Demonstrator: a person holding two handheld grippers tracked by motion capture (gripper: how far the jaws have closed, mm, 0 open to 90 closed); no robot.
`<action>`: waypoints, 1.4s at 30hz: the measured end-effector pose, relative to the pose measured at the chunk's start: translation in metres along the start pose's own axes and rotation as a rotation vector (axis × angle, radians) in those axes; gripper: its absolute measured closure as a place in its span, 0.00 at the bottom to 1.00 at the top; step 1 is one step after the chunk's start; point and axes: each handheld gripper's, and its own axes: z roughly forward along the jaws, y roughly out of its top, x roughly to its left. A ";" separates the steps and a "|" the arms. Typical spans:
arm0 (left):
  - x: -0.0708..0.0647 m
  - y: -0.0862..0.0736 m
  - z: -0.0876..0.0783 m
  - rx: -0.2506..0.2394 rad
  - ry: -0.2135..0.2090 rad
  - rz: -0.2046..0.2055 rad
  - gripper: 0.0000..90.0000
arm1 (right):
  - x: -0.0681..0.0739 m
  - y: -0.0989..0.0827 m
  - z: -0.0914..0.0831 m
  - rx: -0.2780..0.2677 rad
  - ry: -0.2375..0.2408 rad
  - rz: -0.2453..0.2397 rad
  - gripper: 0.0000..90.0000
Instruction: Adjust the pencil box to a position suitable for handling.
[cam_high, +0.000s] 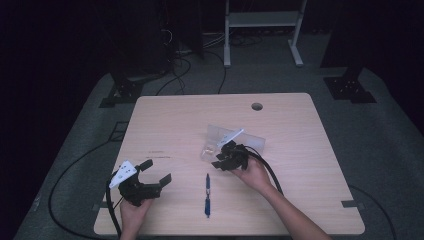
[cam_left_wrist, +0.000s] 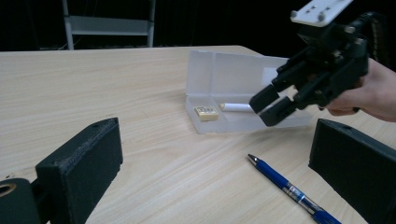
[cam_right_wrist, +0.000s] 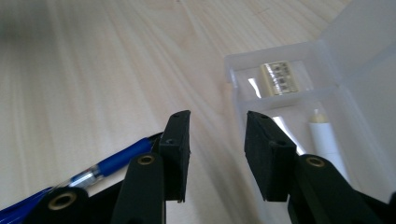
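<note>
Both tongs spread and empty; the right one hangs by the open box, the blue pen waits on the table.

Our right gripper (cam_left_wrist: 268, 105), jaws parted with nothing between them, hovers at the near wall of the clear plastic hinged case (cam_left_wrist: 233, 77); we judge a low sweep could knock that light case askew. Our left gripper (cam_high: 156, 172) rests wide open. The blue ballpoint pen (cam_high: 207, 195) lies between our hands. The right gripper view reveals the small beige printed eraser (cam_right_wrist: 279, 78) and white stick (cam_right_wrist: 327, 140) in separate compartments, which the high view blurs.
</note>
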 end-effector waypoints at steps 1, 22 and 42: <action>0.000 0.000 0.000 0.000 0.000 -0.001 0.02 | 0.004 -0.001 -0.001 0.006 -0.003 -0.004 0.66; 0.000 0.000 0.001 0.005 -0.001 0.001 0.02 | 0.060 -0.025 -0.002 0.006 0.055 -0.033 0.54; 0.000 0.000 0.000 -0.003 0.001 -0.002 0.02 | 0.080 -0.032 0.026 0.045 -0.029 0.033 0.44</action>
